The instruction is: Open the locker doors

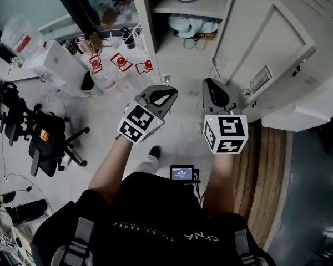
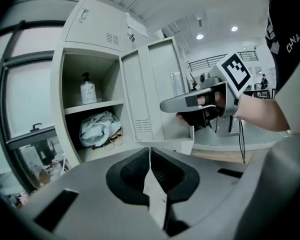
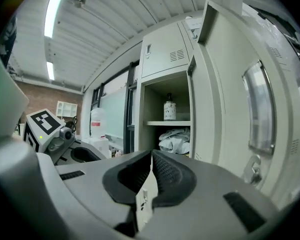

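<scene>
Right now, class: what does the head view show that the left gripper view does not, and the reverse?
Head view only: a black office chair and a small lit screen. Left gripper view only: ceiling lights. Both: the open locker door, the bundled cloth in the lower compartment, the white bottle on the shelf above it, and the right gripper.

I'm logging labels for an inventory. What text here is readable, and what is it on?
"CNA": white print on the person's black shirt; the rest is cut off.
Small screen: too small to read.
Red-labelled bottles on the floor: too small to read.
Locker bottle: label blurred.
</scene>
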`<state>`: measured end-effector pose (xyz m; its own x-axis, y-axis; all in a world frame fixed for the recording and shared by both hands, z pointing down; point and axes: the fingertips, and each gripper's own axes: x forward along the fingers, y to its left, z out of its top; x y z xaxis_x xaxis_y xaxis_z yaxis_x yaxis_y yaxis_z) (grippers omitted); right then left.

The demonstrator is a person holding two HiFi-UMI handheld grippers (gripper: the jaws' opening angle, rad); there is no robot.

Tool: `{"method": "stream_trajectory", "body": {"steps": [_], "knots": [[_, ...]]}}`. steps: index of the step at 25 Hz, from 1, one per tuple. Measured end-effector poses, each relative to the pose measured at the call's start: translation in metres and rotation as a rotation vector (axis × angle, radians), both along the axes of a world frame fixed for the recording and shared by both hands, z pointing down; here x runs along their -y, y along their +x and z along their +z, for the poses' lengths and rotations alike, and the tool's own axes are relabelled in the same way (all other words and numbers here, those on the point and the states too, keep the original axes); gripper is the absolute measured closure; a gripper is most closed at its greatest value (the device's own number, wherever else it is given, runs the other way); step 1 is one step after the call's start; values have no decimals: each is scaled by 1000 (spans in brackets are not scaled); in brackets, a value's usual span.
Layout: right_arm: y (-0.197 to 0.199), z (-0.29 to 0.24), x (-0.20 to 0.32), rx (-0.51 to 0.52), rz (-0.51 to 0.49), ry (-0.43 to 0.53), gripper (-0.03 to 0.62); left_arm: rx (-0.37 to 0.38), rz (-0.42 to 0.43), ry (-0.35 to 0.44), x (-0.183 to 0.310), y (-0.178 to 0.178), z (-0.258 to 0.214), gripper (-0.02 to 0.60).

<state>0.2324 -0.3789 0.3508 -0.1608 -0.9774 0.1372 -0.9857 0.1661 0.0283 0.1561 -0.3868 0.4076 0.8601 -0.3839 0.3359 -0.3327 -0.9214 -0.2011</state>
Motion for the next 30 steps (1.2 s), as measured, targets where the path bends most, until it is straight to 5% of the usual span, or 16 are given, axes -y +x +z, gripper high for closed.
{"method": "stream_trajectory", "body": {"steps": [4, 10, 19, 30], "knots": [[-9, 4, -20, 30, -16, -17, 559, -7, -44, 11, -17, -15, -9, 558], [-22, 11, -48, 43, -4, -37, 559, -170, -121, -103, -32, -29, -28, 558], [-91, 9, -97, 29, 68, -21, 559, -209, -81, -116, -94, -102, -29, 558], [-197, 18, -194, -151, 66, -63, 559, -193, -54, -44, -184, -198, -15, 558]]}}
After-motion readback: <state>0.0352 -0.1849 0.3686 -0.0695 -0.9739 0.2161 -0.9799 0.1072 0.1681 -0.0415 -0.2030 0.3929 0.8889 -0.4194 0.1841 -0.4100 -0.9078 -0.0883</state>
